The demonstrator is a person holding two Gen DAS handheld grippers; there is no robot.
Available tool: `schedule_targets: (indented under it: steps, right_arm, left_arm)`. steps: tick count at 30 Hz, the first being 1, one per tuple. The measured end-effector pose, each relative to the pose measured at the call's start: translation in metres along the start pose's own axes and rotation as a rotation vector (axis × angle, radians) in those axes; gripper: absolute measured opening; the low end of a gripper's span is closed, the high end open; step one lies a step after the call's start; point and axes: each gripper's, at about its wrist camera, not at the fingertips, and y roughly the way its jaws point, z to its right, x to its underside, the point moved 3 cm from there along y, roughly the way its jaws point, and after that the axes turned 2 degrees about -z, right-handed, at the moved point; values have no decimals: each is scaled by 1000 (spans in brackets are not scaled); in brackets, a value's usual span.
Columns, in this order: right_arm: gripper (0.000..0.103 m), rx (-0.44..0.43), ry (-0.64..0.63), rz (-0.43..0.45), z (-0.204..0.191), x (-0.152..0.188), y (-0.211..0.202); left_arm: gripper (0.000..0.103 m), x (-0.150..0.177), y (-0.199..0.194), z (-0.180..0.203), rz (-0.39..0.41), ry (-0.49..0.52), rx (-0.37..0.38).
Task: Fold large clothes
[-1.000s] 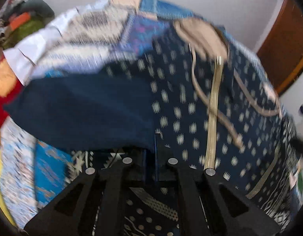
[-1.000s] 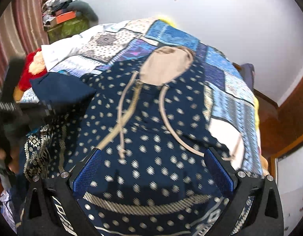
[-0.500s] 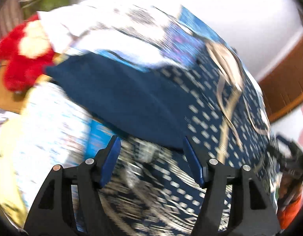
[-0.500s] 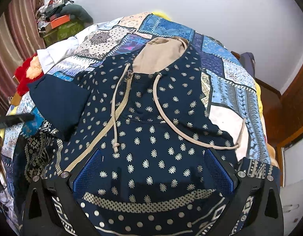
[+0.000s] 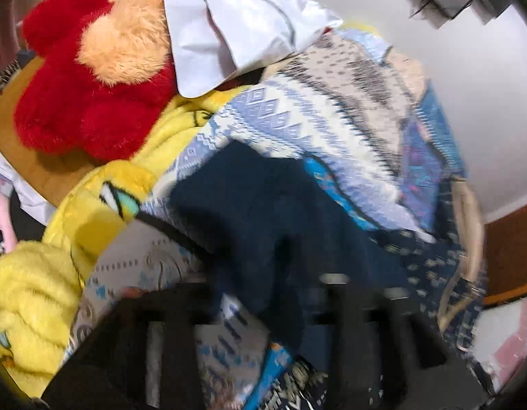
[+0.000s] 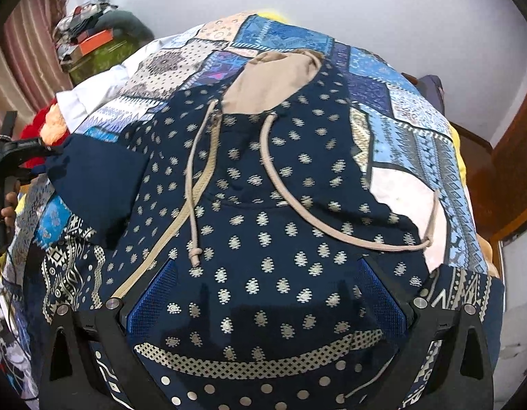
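A navy hoodie with cream dots [image 6: 263, 212] lies front-up on the patchwork bedspread [image 6: 417, 130], its beige hood [image 6: 273, 82] at the far end. Its sleeve is folded across, showing plain navy [image 6: 92, 177]. My right gripper [image 6: 267, 300] hovers open and empty over the hoodie's lower front. My left gripper [image 5: 263, 324] is at the plain navy sleeve end [image 5: 263, 212]; its view is blurred, so its jaws are unclear. In the right wrist view it shows at the far left [image 6: 21, 153], at the sleeve's end.
A red plush toy [image 5: 89, 78] and a white pillow [image 5: 236, 30] lie at the bed's left side, with a yellow fleece blanket [image 5: 38, 294] beside them. Piled clothes and boxes [image 6: 89, 44] stand in the back left corner. A wooden door [image 6: 509, 171] is on the right.
My left gripper opened off the sleeve, then swung left and down to the sleeve's end by the plush toy. My right gripper stayed open over the hoodie, which now lies flatter.
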Motion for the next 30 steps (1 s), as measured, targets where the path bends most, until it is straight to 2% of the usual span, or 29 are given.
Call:
schedule_targets:
  steps: [2,4,8,10,12,16,20,23,30]
  right_arm:
    - [103,-4,13,4,5,0,-3]
    - [103,3,20,13,12,2,-9]
    - [103,28,26,33,28,8,-22]
    - [103,34,38,37,38,12,-29]
    - [103,29,59,39,48,17,-35]
    - [103,18,93,44,67,27,-48]
    - [103,33,100,79,83,34,-72]
    - [103,38,109,105,97,40,-92]
    - [103,48,147,108,128,60,-114]
  left_arm:
    - [11,-2,1,4,7,18,-30]
    - [10,-2,-11,19,51,67,-58]
    - [10,3,-48,77,164,270,-110]
    - [10,11,-75,117,221,377,-86]
    - [10,25,-105,169,280,483,-30]
    - [10,65,-146,256,333,649,96]
    - [10,119,-149,317,297,786,182]
    - [10,174,-120,346,201,880,201]
    - [10,274,-41,354,-56,953,231]
